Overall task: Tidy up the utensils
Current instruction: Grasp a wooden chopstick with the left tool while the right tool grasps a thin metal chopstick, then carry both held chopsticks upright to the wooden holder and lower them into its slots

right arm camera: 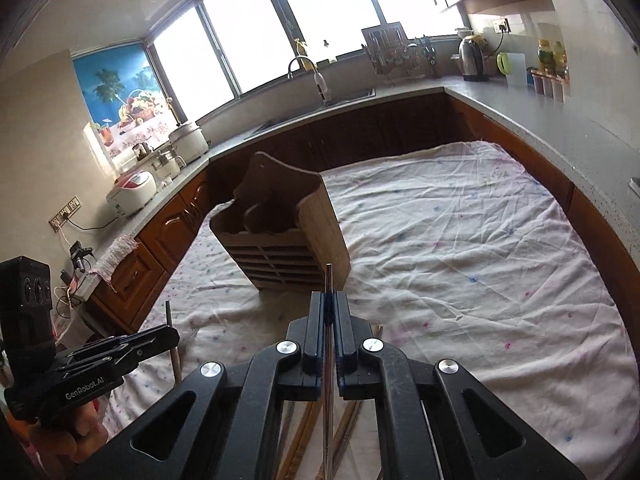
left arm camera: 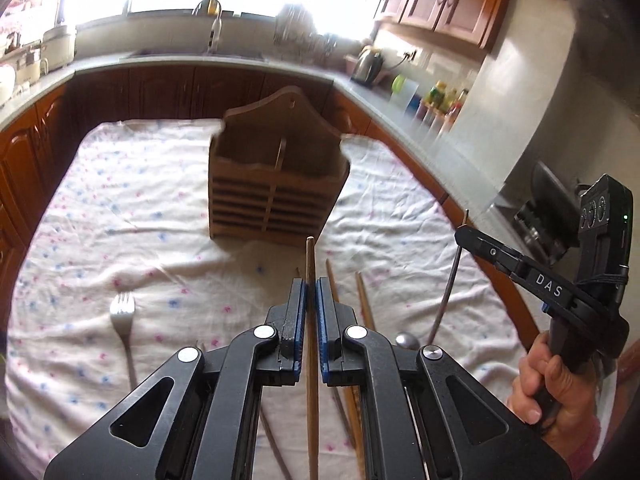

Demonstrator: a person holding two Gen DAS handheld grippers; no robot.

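My left gripper is shut on a wooden chopstick whose tip pokes out toward the wooden utensil holder. In the right wrist view that gripper shows at the lower left. My right gripper is shut on a thin metal utensil, lifted over the cloth in front of the holder. From the left wrist it appears at the right, with the metal utensil hanging down through it. A spoon bowl peeks out beside its lower end; I cannot tell whether they join. A fork lies at the left.
Several wooden chopsticks lie on the flowered white cloth under both grippers. Kitchen counters with a kettle, jars, a sink and rice cookers ring the table. A hand grips the right handle.
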